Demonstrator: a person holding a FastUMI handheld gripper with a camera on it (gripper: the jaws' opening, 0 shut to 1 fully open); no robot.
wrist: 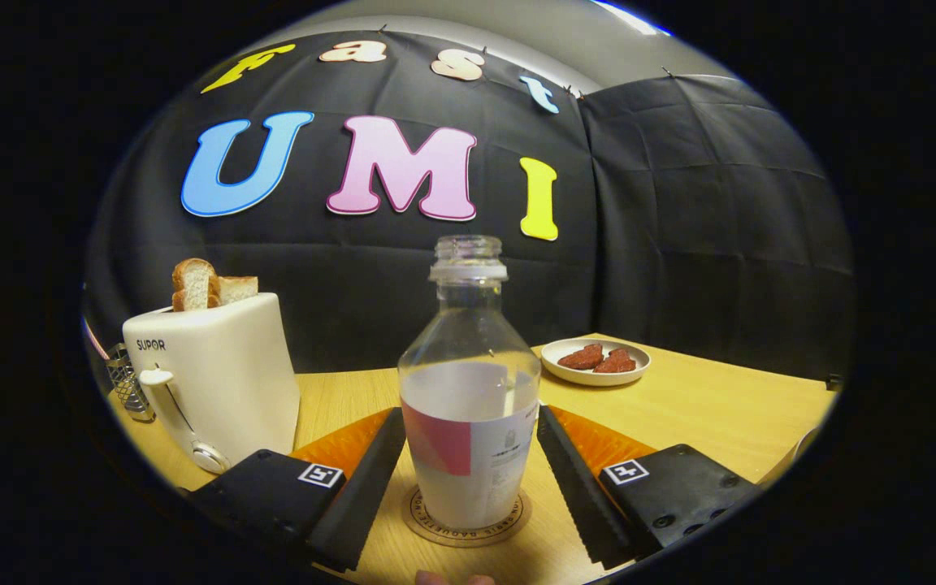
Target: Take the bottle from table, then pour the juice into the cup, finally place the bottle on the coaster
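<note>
Gripper view: the gripper is level above the table, its two black fingers spread wide, one on each side of the bottle with a visible gap on both sides, so it grips nothing. The bottle stands upright on the round coaster between the fingers, uncapped, with pale liquid filling its lower part. Left of the fingers stands a white toaster with bread slices sticking out, a small metal rack beside it. Beyond the right finger, well apart, a white plate holds two reddish-brown pieces.
</note>
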